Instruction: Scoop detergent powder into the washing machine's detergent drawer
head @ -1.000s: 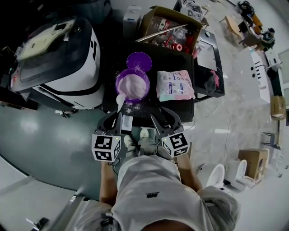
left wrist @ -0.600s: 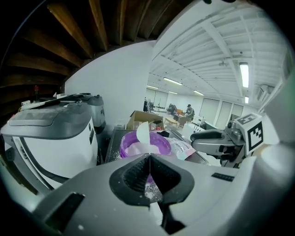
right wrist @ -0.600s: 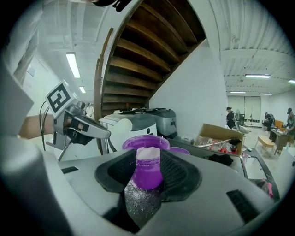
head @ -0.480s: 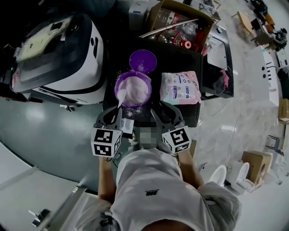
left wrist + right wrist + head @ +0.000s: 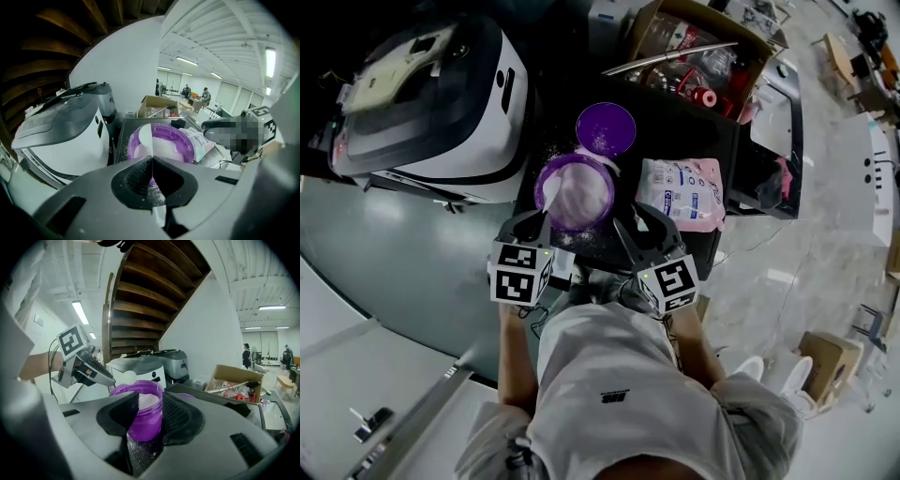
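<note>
A purple tub of white powder stands open on the black table, its purple lid just behind it. My left gripper is shut on the handle of a white spoon, whose bowl hangs over the tub's near left rim. In the left gripper view the spoon rises from the left gripper in front of the tub. My right gripper is open beside the tub's right side. The right gripper frames the tub in its gap. The white washing machine stands left.
A pink and white detergent bag lies right of the tub. A cardboard box of clutter sits at the table's back. Spilled powder dusts the table by the tub. A second grey machine stands behind the washer.
Both grippers have moved forward to the tub. The spoon's bowl went from the table in front of the tub to over its near left rim.
</note>
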The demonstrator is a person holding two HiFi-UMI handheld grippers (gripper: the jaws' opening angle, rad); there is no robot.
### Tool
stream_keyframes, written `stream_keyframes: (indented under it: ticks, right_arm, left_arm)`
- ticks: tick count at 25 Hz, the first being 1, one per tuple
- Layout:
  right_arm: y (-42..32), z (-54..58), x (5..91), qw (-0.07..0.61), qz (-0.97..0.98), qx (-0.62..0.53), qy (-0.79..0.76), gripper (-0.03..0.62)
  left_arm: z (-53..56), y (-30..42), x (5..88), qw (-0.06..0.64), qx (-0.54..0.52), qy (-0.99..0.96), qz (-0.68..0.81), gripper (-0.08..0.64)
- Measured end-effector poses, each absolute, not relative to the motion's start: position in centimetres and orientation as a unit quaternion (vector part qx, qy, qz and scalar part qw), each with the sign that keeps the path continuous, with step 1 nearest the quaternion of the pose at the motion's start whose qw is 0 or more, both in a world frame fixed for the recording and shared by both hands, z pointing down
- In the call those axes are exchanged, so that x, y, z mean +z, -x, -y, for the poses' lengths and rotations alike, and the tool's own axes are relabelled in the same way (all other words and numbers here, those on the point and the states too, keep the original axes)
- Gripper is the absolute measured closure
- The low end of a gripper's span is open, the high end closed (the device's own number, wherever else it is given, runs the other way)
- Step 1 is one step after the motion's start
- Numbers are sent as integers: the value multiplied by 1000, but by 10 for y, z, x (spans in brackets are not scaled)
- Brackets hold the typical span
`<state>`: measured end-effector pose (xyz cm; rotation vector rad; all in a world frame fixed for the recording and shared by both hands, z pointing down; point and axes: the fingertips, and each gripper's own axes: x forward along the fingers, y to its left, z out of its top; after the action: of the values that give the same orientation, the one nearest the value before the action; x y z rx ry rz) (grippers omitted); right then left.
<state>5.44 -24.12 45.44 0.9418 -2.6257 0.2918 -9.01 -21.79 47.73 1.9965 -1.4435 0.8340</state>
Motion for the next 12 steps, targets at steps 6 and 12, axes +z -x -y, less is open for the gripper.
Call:
stream_keyframes:
  ticks: [6, 12]
  right_arm:
    - [-50, 249, 459, 169, 929, 109, -312, 439]
    - [-47, 255, 456, 158, 925, 116, -326, 440]
  left_arm:
    - [230, 95, 488, 268, 365, -727, 516, 545]
    - [239, 96, 505, 279, 412, -719, 486, 545]
